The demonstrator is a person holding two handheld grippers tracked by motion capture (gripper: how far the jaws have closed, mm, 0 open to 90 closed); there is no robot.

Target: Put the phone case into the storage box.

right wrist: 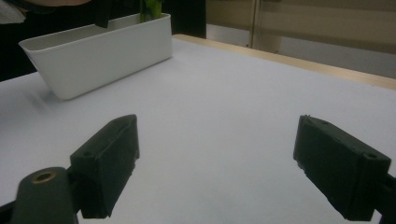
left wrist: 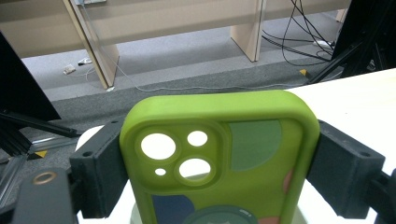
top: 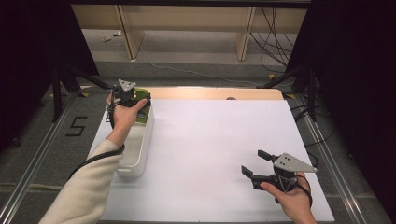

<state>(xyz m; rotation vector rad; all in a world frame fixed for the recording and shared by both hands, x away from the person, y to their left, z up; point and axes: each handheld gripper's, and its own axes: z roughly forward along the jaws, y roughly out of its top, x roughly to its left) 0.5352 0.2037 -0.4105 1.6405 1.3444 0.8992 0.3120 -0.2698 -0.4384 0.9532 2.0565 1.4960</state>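
So the left gripper (top: 132, 97) has the green phone case (left wrist: 219, 163) clamped by its sides, held over the far end of the white bin (top: 140, 154) at the table's left. Looks mid-lift; next it needs carrying clear. Right gripper (top: 254, 164) sits wide open, empty, near right.

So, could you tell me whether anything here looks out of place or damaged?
Nothing stands out. The left gripper clamps a green phone case, seemingly intact, above the white bin; the right gripper rests open on the white table.
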